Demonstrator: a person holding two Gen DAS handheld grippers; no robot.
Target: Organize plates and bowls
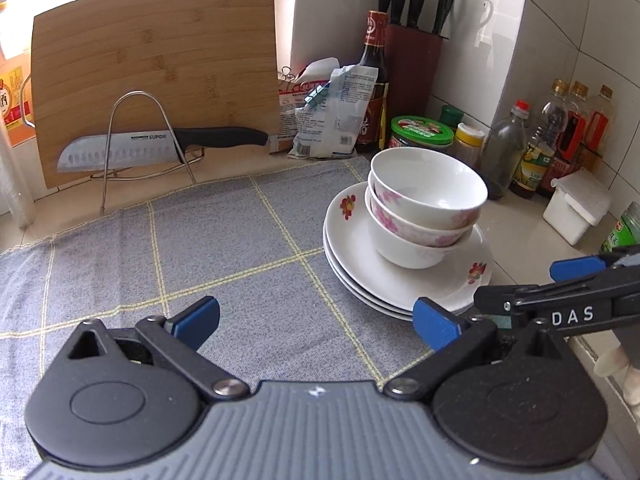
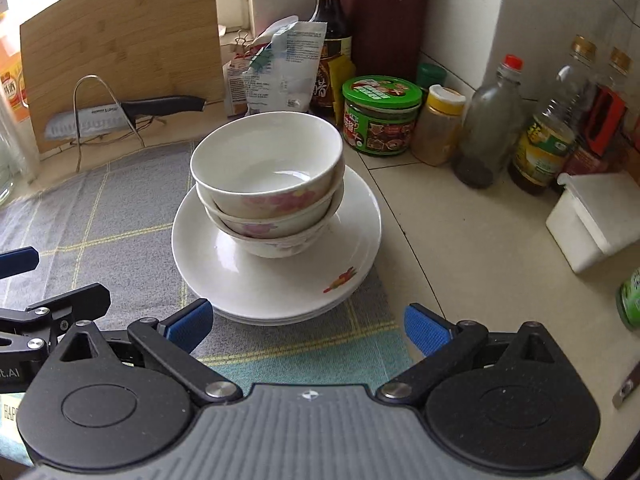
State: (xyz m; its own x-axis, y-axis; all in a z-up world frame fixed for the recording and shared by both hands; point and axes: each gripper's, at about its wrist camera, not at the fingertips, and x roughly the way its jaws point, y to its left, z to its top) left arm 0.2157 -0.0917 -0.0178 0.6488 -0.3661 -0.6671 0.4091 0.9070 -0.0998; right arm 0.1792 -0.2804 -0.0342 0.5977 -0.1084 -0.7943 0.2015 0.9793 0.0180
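Nearest to us, the left gripper (image 1: 316,320) hangs with its blue pads spread wide and nothing between them, over the grey checked cloth (image 1: 224,248). The right gripper (image 2: 308,326) is spread just as wide and also empty, just short of the front rim of the plates (image 2: 280,280).

The bowls (image 2: 268,184) sit nested, three by our count, on top of the stacked plates, at the right edge of the cloth where it meets the bare tabletop (image 2: 460,240). The bowl stack leans a little toward the back (the top one looks tilted in its neighbour), so we judge that a nudge against the plate rim, or a lift from one side only, could slide the bowls off or tip them. The glazed surfaces look slick, and a grip on a thin rim may slip. The cloth could also drag and bunch under the plates.

Close behind stands clutter: a green-lidded jar (image 2: 380,116), a yellow-capped jar (image 2: 440,128), oil bottles (image 2: 548,140), a dark sauce bottle (image 2: 330,40), a white box (image 2: 600,216). A wide swing could knock these. A knife (image 1: 160,146) rests in a wire rack before a cutting board (image 1: 156,80), against white tiled walls (image 1: 560,40), with a knife block (image 1: 412,60) in the corner.
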